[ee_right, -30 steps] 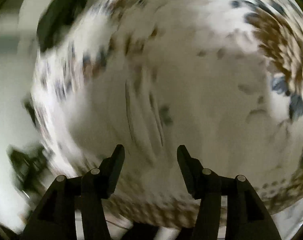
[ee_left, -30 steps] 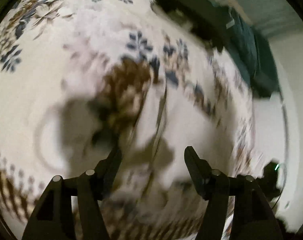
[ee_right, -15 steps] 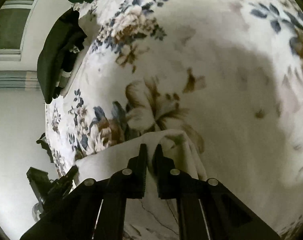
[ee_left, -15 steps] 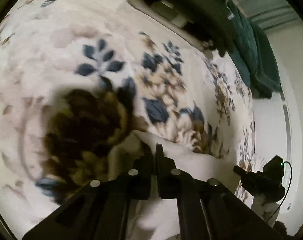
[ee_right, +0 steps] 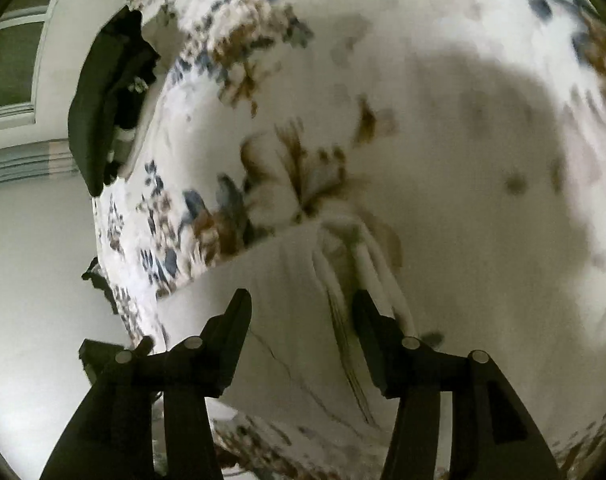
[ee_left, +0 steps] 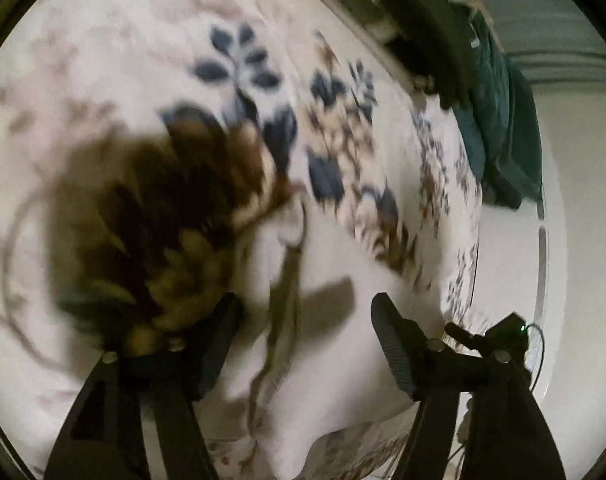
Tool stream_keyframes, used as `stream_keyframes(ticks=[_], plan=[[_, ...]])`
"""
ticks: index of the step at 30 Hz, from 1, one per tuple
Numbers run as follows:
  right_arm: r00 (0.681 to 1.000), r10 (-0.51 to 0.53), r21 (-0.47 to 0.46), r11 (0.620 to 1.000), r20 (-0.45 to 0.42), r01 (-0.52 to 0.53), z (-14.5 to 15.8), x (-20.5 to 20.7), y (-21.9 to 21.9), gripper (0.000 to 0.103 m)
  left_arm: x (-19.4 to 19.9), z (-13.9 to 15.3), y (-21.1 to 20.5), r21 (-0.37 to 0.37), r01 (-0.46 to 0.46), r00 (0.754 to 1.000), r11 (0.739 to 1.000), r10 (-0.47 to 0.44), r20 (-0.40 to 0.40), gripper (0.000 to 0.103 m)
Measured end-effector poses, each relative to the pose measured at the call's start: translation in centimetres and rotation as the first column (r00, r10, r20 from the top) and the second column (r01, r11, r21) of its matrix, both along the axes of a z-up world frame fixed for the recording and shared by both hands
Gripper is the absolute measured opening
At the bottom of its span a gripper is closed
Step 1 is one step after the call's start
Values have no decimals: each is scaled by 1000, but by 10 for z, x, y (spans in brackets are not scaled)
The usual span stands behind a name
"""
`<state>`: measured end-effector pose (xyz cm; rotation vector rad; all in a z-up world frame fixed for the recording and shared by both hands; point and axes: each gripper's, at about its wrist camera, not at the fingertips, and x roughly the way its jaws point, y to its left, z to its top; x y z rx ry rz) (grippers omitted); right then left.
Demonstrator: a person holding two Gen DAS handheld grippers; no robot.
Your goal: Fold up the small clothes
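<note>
I see the white garment lying on the floral bedspread, near the bed's edge, folds bunched along its far side. My left gripper is opening, fingers released above the cloth; my right gripper likewise spreads, gripping nothing. Dark clothes lie far off.

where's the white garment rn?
The white garment lies on the floral bedspread, low and centre in both wrist views, its folded edge between each hand-held gripper's opening jaws. The bed's edge is just beyond it.
</note>
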<state>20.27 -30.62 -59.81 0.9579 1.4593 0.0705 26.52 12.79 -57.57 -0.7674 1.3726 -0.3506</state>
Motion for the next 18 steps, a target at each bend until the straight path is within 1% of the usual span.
stream_keyframes(ticks=[1,2,3,4,5,6,8,10,12,15,16,17,18], plan=[[1000,3,5,1000,-5,-3,-2,-3,1,55,-2,1,-7,21,16,1000,1000,-16,18,19],[1000,3,12,1000,-5,-3,-4,-7,2,55,-3,1,-13,40,35,999,999,-36,20,7],[1000,4,15,1000,-2,-4,-5,-9,5,54,-4,2,-15,47,35,999,998,-36,25,7],[1000,6,10,1000,8,-6,-5,-10,7,40,-5,5,-15,48,21,999,999,-23,39,6],[1000,7,-3,1000,19,-7,-3,-10,9,17,-6,10,-12,45,1,998,999,-3,56,6],[1000,13,-18,1000,22,-13,-2,-10,11,14,-6,16,-8,43,-22,997,999,19,73,6],[999,5,-23,1000,43,-5,2,-10,12,13,-6,25,1,34,-47,994,998,44,97,6],[998,19,-38,999,54,-17,5,-8,14,13,-7,28,7,31,-53,994,998,50,100,6],[998,34,-63,997,48,-31,4,-7,14,12,-8,19,11,51,-49,996,998,45,79,6],[998,63,-68,996,-4,-63,-4,-7,15,12,-13,2,15,69,-42,999,997,40,33,6],[996,90,-71,993,-26,-92,-6,-6,17,13,-13,-1,15,50,-31,999,998,30,18,7],[995,99,-75,992,-33,-101,-6,-6,16,23,-14,-1,15,21,-27,1000,999,26,8,11],[994,99,-84,991,-36,-102,-4,-6,14,30,-14,2,17,-11,-33,999,999,33,-1,11]])
